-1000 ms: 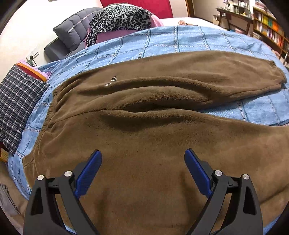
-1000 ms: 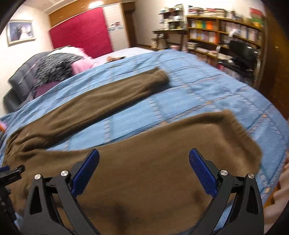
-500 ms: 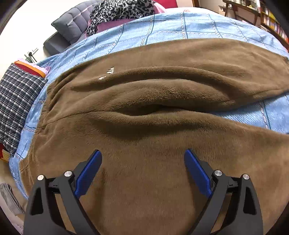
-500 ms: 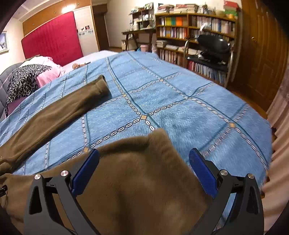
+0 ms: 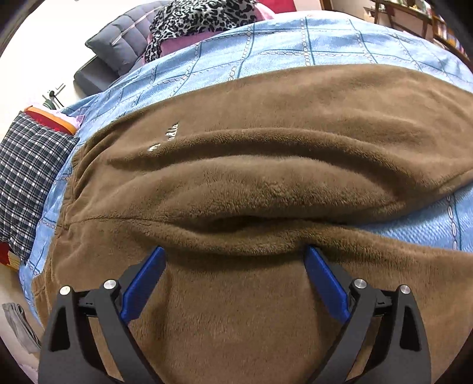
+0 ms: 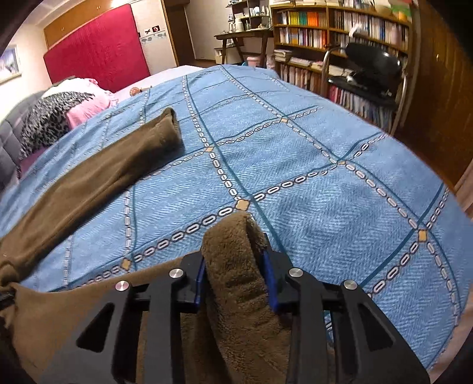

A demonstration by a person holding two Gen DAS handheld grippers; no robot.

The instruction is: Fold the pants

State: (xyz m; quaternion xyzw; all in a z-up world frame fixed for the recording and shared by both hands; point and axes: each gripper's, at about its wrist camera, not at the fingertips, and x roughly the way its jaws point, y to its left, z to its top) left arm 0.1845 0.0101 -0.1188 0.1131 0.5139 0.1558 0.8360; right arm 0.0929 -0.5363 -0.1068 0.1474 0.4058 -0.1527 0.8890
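Note:
Brown fleece pants (image 5: 266, 153) lie spread on a blue patterned bedspread (image 5: 280, 38), waistband at the left and legs running right. My left gripper (image 5: 233, 254) hangs open just above the near leg, close to the crotch fold, with nothing between its blue pads (image 5: 142, 283). In the right wrist view, my right gripper (image 6: 233, 257) is closing its jaws on the near leg's cuff (image 6: 230, 233), and the fleece is bunched up between the pads. The far leg (image 6: 103, 174) lies flat, stretching toward the upper left.
A plaid pillow (image 5: 26, 165) sits at the bed's left edge, with a leopard-print cloth (image 5: 201, 14) and a grey cushion (image 5: 118, 47) behind it. Past the bed's right side stand a bookshelf (image 6: 340, 29) and a black chair (image 6: 369, 68). The bedspread (image 6: 325, 177) is bare there.
My right gripper slid right along the near leg to its cuff and went from wide open to pinching the fleece. My left gripper moved forward and down toward the crotch fold, staying open.

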